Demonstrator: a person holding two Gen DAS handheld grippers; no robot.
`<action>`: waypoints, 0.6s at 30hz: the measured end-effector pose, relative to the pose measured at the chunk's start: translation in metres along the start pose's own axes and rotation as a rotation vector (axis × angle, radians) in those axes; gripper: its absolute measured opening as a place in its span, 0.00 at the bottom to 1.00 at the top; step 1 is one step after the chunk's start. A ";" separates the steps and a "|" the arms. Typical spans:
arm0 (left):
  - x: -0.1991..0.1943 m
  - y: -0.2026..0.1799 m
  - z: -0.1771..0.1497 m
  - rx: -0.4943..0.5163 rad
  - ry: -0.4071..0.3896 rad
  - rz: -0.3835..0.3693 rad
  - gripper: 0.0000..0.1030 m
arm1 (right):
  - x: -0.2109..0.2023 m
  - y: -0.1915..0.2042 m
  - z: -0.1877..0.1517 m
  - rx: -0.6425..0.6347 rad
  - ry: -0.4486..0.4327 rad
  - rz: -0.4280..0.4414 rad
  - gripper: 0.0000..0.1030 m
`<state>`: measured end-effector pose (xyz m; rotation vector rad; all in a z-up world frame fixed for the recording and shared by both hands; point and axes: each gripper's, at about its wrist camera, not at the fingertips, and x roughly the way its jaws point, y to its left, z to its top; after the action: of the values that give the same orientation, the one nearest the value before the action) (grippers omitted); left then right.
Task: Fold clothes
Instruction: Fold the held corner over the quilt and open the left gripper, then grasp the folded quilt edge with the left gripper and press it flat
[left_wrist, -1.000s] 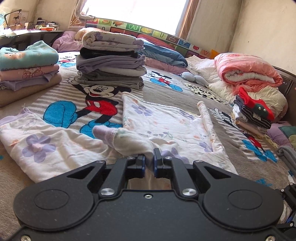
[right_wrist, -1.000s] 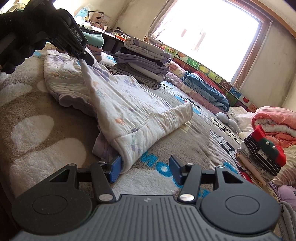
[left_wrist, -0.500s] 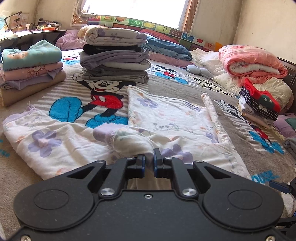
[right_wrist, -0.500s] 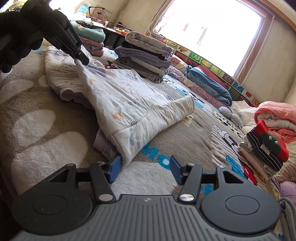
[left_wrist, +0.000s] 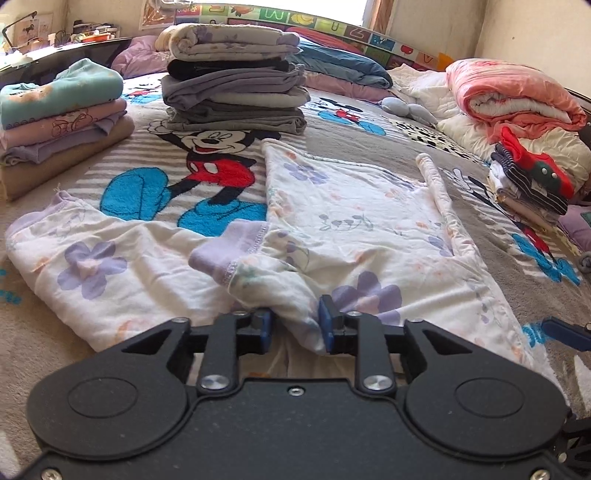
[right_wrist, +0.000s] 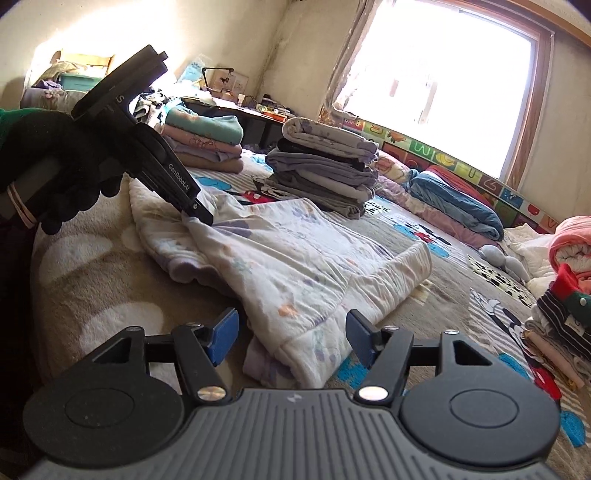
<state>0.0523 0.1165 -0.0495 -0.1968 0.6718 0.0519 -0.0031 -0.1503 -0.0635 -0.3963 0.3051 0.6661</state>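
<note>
A white floral garment with lilac cuffs (left_wrist: 351, 221) lies spread on the Mickey Mouse blanket (left_wrist: 218, 173), one sleeve folded in over its middle. My left gripper (left_wrist: 294, 325) sits low over the near edge, its jaws opening, with a loose fold of the cloth still between the blue pads. From the right wrist view, a gloved hand holds that left gripper (right_wrist: 201, 214) with its tip at the garment (right_wrist: 295, 258). My right gripper (right_wrist: 291, 332) is also opening. The garment's folded near corner lies between its pads, clear of both.
A tall stack of folded clothes (left_wrist: 232, 85) stands behind the garment, and a second stack (left_wrist: 62, 110) sits at the far left. More folded clothes (left_wrist: 532, 181) and a pink quilt (left_wrist: 513, 96) lie to the right. Bare blanket (right_wrist: 92, 280) shows left of the right gripper.
The left jaws, shut on the cloth before, have parted, and the sleeve has sunk onto the garment. The right jaws have spread wider and the near corner now lies between them.
</note>
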 end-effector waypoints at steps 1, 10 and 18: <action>-0.004 0.005 0.003 -0.013 -0.011 0.027 0.41 | 0.007 -0.002 0.003 0.017 -0.010 0.014 0.63; -0.024 -0.007 0.037 -0.044 -0.116 0.069 0.40 | 0.035 -0.009 -0.007 0.121 0.014 0.203 0.65; 0.058 -0.125 0.098 0.147 -0.044 -0.152 0.40 | 0.038 -0.023 -0.010 0.208 0.009 0.289 0.67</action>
<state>0.1721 0.0127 0.0099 -0.1042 0.6128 -0.1385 0.0385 -0.1511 -0.0811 -0.1566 0.4410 0.9057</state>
